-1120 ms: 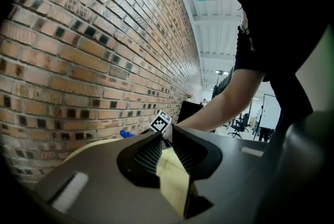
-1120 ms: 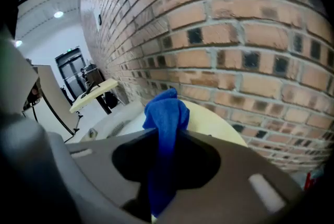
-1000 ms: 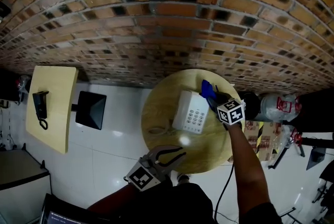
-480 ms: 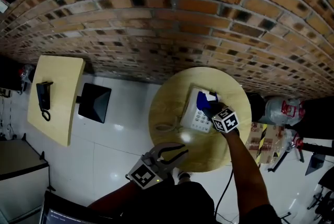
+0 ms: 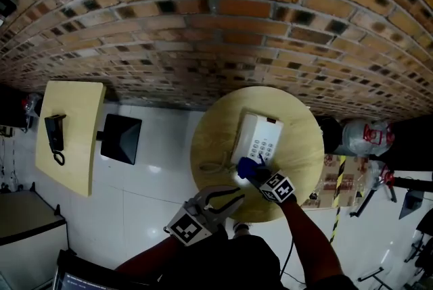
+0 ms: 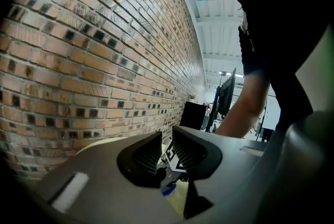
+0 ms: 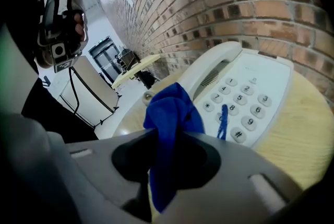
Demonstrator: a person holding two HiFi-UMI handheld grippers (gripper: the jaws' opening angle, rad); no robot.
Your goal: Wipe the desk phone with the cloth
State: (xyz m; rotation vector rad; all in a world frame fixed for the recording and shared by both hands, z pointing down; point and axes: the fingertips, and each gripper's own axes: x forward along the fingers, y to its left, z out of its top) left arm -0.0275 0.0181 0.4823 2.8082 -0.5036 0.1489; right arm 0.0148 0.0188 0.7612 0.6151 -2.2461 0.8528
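Observation:
A white desk phone (image 5: 260, 133) lies on the round wooden table (image 5: 304, 147), handset on its left side. My right gripper (image 5: 249, 170) is at the phone's near edge, shut on a bunched blue cloth (image 5: 245, 167). In the right gripper view the cloth (image 7: 172, 113) stands up between the jaws of the gripper (image 7: 167, 137), just short of the keypad of the phone (image 7: 245, 92). My left gripper (image 5: 226, 199) hovers at the table's near edge, off the phone. Its jaws (image 6: 167, 152) stand a narrow gap apart with nothing between them.
A brick wall (image 5: 203, 25) runs behind the table. A pale coiled cord (image 5: 213, 165) lies on the table left of the phone. A square table (image 5: 71, 140) with a black handset (image 5: 54, 136) and a black stool (image 5: 122, 140) stand left. Bags and clutter (image 5: 362, 136) sit right.
My right gripper has drawn the blue cloth from the phone's far right corner down across the keypad to its near edge. The left gripper has stayed put.

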